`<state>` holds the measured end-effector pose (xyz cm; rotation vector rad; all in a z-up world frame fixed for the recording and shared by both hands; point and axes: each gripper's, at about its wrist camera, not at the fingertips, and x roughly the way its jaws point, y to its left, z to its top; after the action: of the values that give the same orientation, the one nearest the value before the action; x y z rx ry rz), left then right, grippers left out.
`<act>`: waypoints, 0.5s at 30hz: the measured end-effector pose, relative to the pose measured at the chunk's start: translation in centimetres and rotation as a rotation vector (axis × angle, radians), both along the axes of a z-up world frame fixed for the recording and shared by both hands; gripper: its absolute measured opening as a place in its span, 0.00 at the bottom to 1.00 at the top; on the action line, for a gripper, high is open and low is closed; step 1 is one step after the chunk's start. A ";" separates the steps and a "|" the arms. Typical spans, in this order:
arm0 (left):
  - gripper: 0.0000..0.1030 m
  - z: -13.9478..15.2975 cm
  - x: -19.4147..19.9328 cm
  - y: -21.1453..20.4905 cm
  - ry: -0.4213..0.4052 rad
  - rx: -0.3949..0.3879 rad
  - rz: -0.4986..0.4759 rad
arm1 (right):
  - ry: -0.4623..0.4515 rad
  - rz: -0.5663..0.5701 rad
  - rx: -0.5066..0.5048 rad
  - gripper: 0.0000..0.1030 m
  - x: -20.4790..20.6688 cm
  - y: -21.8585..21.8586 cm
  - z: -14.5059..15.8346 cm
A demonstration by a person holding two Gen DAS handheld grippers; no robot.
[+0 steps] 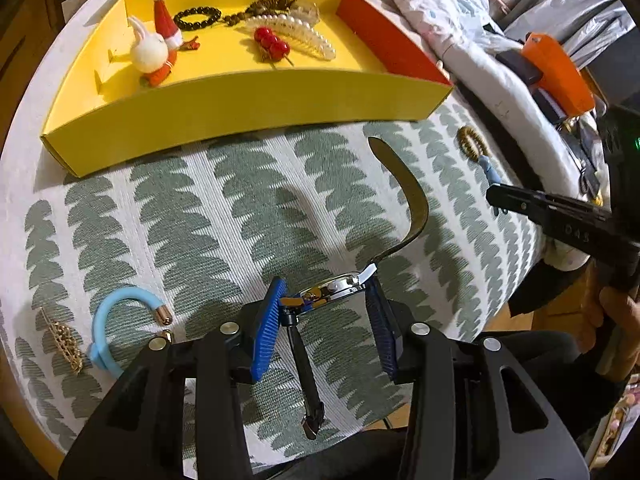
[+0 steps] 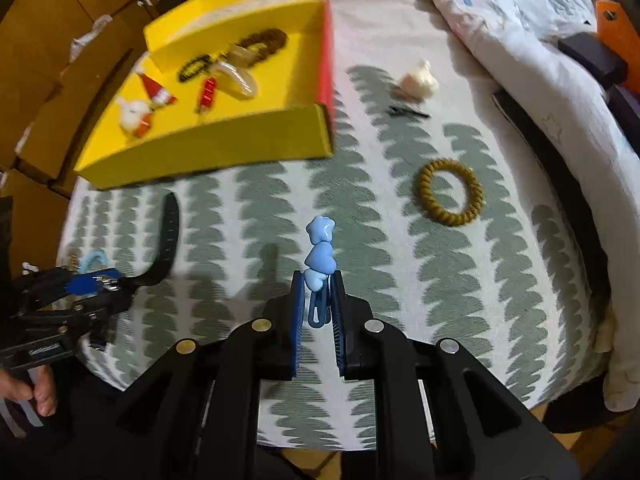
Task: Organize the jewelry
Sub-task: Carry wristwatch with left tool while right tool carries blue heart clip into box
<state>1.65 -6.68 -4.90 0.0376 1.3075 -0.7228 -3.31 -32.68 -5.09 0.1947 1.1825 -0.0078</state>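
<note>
My left gripper (image 1: 326,294) is shut on a wristwatch (image 1: 332,290), its blue pads pressing the steel case. One black strap (image 1: 404,200) curls up ahead and the buckle end (image 1: 308,384) hangs below. In the right wrist view that gripper (image 2: 90,282) shows at the far left with the watch strap (image 2: 166,240). My right gripper (image 2: 318,280) is shut on a light blue hair clip (image 2: 320,256) with star and heart charms, held above the cloth. The yellow box (image 1: 240,108) ahead holds a rabbit clip, a santa hat clip, bead bracelets, a pearl clip and red berries.
On the leaf-patterned cloth lie a light blue bangle (image 1: 108,328), a gold brooch (image 1: 66,340), a mustard spiral hair tie (image 2: 450,192), a cream hair piece (image 2: 418,80) and a black pin (image 2: 408,112). Bedding (image 2: 500,20) and an orange object (image 1: 560,72) lie at the right.
</note>
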 end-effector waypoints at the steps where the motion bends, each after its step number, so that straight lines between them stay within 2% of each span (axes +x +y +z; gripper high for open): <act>1: 0.41 0.3 0.2 0.2 -0.001 -0.008 0.004 | -0.008 0.010 0.009 0.14 0.2 0.5 0.3; 7: 0.41 3.1 2.0 1.2 -0.031 -0.055 0.043 | -0.072 0.049 0.068 0.14 1.3 2.4 2.6; 15: 0.41 6.2 5.9 1.2 -0.064 -0.070 0.101 | -0.122 0.106 0.131 0.14 5.6 4.8 5.5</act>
<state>7.54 -5.46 1.29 -0.0615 1.2137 -0.6754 2.26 -27.89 0.46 0.2442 1.0704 0.1726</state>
